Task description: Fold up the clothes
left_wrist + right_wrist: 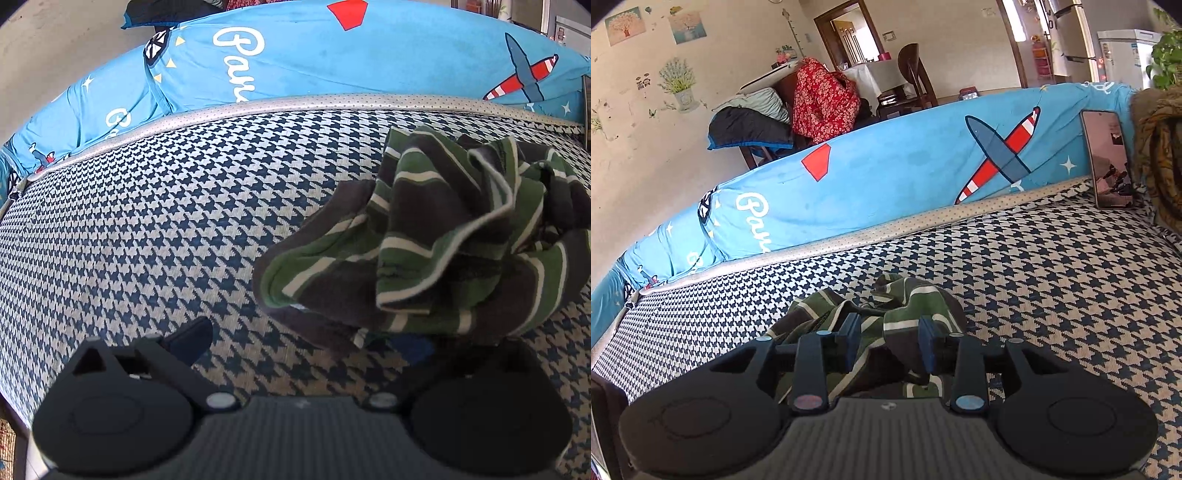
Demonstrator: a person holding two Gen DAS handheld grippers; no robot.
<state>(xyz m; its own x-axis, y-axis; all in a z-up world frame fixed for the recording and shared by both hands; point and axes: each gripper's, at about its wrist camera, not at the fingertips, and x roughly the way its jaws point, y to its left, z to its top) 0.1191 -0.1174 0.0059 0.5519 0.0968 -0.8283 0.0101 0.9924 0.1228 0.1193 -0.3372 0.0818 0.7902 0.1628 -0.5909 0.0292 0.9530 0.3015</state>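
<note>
Your right gripper [889, 343] sits low over the crumpled green striped garment [905, 314], jaws partly apart with cloth bunched between the blue pads, though whether they press on it you can't quite tell; your left gripper [295, 339] shows one finger spread wide, the other hidden under the cloth. The garment lies heaped on the houndstooth mattress [1052, 280]. Beyond it the blue airplane-print bolster [886, 173] walls off the far edge, a phone [1110, 158] propped against it at right, chairs piled with clothes behind.
</note>
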